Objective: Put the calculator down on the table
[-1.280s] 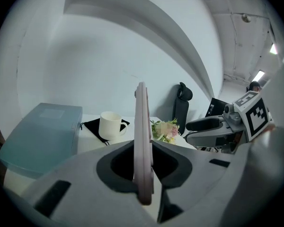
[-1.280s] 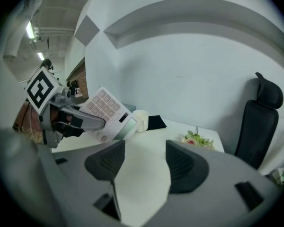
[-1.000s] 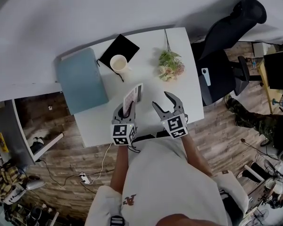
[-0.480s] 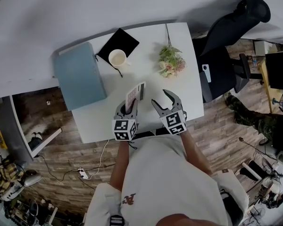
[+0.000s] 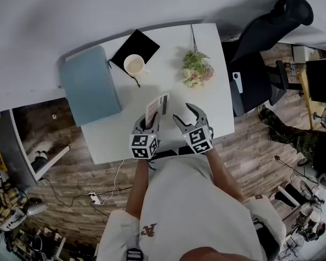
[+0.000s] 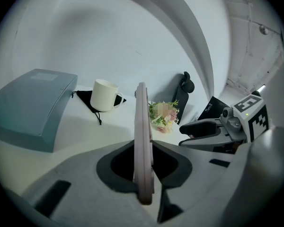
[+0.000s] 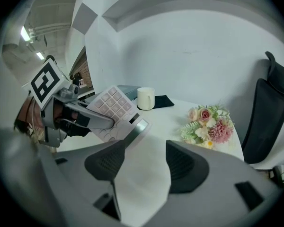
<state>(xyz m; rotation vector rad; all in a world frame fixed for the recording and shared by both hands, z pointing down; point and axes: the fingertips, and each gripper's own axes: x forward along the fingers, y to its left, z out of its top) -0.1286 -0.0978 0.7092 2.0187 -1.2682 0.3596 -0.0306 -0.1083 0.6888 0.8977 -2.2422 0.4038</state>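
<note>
We look down on a white tabletop (image 5: 168,53) that carries everything here, with a black office chair (image 5: 266,42) standing just off its right edge. On the left part of the tabletop lies a large blue-grey case (image 5: 89,86), flat and closed. Beside it at the far side lies a black pouch (image 5: 138,45), and a white mug (image 5: 135,65) stands on the pouch's near corner. To the right of the mug lies a small bunch of pink and white flowers (image 5: 197,70), well apart from the case. At the near edge we hold both grippers side by side. The right gripper (image 5: 183,113) has its jaws wide apart, with only bare tabletop showing between them. The left gripper (image 5: 148,122) has its jaws closed tight on the near end of the calculator (image 5: 156,107). The calculator stands tilted up on edge over the near middle of the tabletop, its display end pointing away from us. Its keys face the right gripper. We cannot tell whether its far end touches the tabletop.
</note>
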